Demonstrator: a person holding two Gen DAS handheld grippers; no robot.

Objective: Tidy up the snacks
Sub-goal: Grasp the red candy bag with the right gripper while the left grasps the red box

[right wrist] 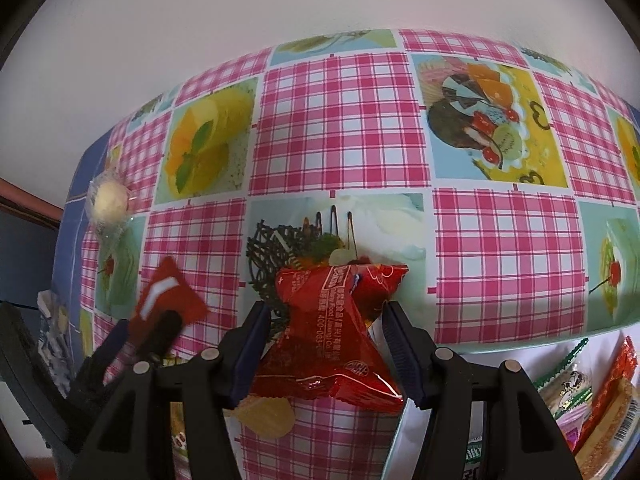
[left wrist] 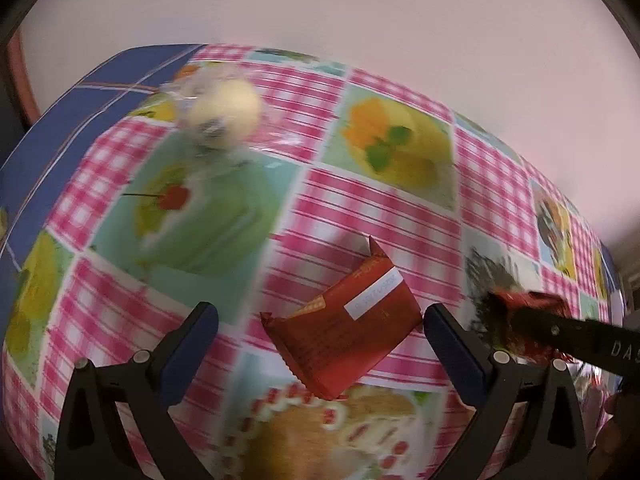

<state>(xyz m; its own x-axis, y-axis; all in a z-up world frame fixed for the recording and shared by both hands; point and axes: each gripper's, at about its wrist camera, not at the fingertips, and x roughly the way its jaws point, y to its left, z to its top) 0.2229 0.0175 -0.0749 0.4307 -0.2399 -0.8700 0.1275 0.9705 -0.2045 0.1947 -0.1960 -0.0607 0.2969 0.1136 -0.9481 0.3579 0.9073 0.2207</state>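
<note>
Right gripper [right wrist: 324, 344] jaws pinch red packet [right wrist: 340, 344]; left gripper [left wrist: 320, 320] agape.

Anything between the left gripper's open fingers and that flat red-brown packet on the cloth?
No. In the left wrist view the red-brown packet lies under the open left gripper, nothing between.

pink checked tablecloth [right wrist: 340, 120]; white wall [right wrist: 200, 20]

A table [right wrist: 340, 136] stood against a plain pale wall [right wrist: 280, 4], covered by a pink checked cloth [left wrist: 380, 216] with dessert pictures and a blue border. Light was soft and even.
</note>
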